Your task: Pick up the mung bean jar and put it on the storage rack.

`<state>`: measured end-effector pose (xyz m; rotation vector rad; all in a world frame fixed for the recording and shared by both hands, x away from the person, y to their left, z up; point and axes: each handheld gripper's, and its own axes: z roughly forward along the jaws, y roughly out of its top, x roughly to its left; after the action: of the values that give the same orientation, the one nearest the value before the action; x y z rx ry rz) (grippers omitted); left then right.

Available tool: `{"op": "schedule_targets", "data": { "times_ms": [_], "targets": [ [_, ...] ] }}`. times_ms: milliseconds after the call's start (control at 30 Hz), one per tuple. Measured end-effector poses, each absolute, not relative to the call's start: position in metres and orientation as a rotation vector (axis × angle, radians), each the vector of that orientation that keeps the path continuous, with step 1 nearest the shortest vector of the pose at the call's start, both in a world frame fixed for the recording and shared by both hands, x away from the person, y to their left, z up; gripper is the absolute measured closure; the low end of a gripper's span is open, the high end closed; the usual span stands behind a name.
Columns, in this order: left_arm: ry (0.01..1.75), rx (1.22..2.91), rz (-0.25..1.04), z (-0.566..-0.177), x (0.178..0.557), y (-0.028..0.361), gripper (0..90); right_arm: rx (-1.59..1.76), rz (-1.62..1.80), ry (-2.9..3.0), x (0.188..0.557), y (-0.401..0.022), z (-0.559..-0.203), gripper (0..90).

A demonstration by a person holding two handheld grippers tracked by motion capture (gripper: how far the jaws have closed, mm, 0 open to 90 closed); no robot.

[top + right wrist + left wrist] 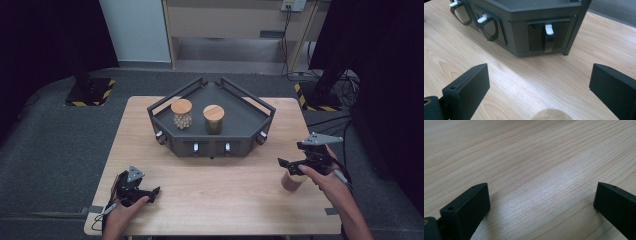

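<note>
- Right claw (291, 166) hovers over a jar (292, 181) at the counter's (225, 185) right side, jaws spread wide, nothing gripped.
- In the right gripper view the jar's lid (551, 114) peeks up between the jaws, facing the dark tray (544, 10).
- Left claw (150, 192) sits low over bare counter, open and empty.
- Two jars (181, 113) stand in the tray.
</note>
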<state>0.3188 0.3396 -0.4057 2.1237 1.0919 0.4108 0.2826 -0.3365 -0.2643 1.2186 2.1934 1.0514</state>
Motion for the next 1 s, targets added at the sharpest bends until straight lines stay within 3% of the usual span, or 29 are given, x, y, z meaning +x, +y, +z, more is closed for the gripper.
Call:
{"op": "schedule_targets", "data": {
  "times_ms": [1000],
  "targets": [
    [1.093,2.123,0.411,-0.406,0.319,0.34,0.0,1.275,1.022,2.135,0.249,-0.36,-0.291,2.8]
  ]
}}
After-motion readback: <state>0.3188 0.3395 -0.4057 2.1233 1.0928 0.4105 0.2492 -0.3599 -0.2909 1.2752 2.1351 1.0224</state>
